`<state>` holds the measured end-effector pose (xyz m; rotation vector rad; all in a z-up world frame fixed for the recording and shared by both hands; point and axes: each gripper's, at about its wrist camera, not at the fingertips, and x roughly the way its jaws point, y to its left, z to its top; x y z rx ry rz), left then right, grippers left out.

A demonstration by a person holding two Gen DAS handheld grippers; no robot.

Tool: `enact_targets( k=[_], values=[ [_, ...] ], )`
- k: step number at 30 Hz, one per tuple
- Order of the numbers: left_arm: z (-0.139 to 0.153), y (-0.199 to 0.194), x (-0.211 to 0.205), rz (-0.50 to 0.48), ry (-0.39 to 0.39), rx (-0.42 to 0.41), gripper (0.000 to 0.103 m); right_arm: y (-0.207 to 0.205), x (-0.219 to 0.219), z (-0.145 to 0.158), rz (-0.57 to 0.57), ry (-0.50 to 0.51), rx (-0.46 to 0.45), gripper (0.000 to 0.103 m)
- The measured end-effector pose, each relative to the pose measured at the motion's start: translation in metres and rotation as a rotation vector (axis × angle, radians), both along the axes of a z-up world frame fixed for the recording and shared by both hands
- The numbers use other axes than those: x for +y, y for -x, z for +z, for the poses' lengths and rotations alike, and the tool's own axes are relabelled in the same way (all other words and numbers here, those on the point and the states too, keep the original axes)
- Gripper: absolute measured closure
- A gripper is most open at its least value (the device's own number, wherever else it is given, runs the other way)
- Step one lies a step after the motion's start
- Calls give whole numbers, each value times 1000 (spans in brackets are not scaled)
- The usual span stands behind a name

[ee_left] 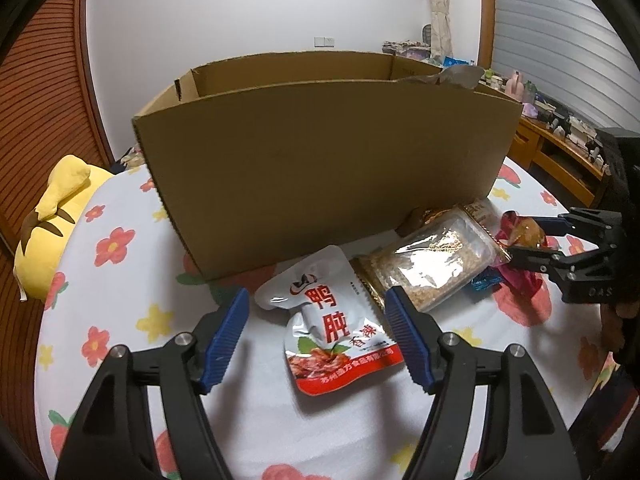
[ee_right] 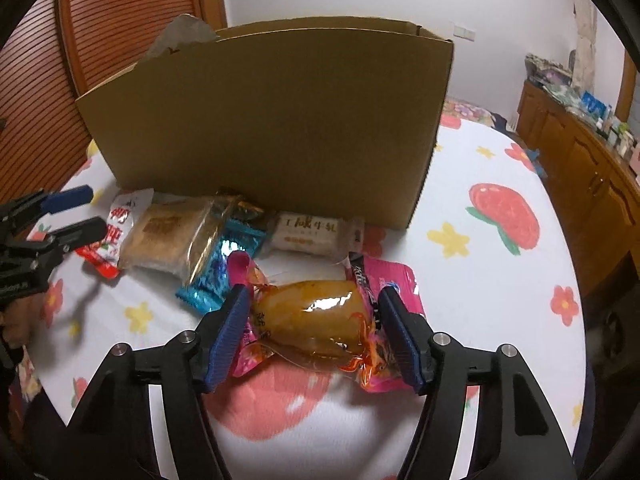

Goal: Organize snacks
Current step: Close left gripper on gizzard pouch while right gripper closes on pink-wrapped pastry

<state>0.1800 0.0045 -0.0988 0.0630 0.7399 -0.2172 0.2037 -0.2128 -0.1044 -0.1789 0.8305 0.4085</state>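
Straddling the orange pouch [ee_right: 310,320] with spread jaws, the right gripper [ee_right: 314,334] has lifted nothing; left gripper [ee_left: 318,336] likewise gapes around the duck packet [ee_left: 336,328], snacks unboxed before the cardboard box [ee_right: 272,120].

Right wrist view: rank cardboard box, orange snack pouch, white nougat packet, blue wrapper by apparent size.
1. cardboard box
2. orange snack pouch, though nearness inflates it
3-4. white nougat packet and blue wrapper: too alike, blue partly hidden

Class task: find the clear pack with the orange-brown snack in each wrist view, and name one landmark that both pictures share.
Left wrist view: orange-brown snack pack at far right, in front of the right gripper.
Right wrist view: bottom centre, between the right gripper's open fingers, lying on pink packs.
Shared landmark: the cardboard box standing behind the snacks.
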Motion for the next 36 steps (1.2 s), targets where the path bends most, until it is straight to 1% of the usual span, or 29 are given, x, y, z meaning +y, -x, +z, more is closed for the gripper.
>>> enact_targets(
  k=[5, 7, 8, 10, 12, 13, 14, 15, 16, 18, 21, 23, 26, 31, 33, 36],
  values=[
    [-5, -8, -2, 20, -10, 31, 32, 3, -4, -4, 0, -26, 3, 32],
    [-7, -12, -2, 24, -3, 48, 32, 3, -4, -6, -1, -18, 2, 30],
    [-8, -14, -2, 26, -2, 56, 32, 3, -1, -5, -1, -10, 0, 29],
    [-12, -16, -3, 31, -10, 72, 32, 4, 6, -7, 8, 33, -4, 26],
    [-14, -17, -3, 30, -21, 82, 32, 6, 12, -8, 10, 80, -20, 26],
    [-15, -18, -3, 32, -25, 87, 34, 6, 15, -8, 10, 95, -27, 26],
    [-16, -18, -2, 35, -34, 94, 40, 6, 16, -8, 11, 104, -31, 26],
    [-18, -18, -1, 34, -40, 105, 43, 6, 15, -8, 10, 101, -30, 26],
    [-20, -17, 0, 21, -32, 112, 44, 6, 15, -9, 8, 97, -22, 26],
    [-20, -15, 2, 13, -25, 115, 51, 4, 12, -9, 8, 77, -12, 26],
    [-19, -9, 4, 9, -48, 115, 55, 6, 15, -9, 5, 76, -6, 26],
    [-19, -3, 5, 4, -61, 114, 55, 6, 15, -9, 4, 81, -8, 26],
    [-19, 4, 9, 2, -57, 117, 54, 5, 14, -9, 4, 78, -7, 26],
    [-18, 7, 12, 9, -55, 107, 45, 4, 12, -9, 4, 71, -4, 26],
    [-15, 4, 12, 6, -55, 103, 38, 4, 12, -9, 4, 71, -4, 26],
    [-11, 0, 7, -5, -73, 93, 37, 4, 12, -8, 4, 71, -3, 26]
  ],
)
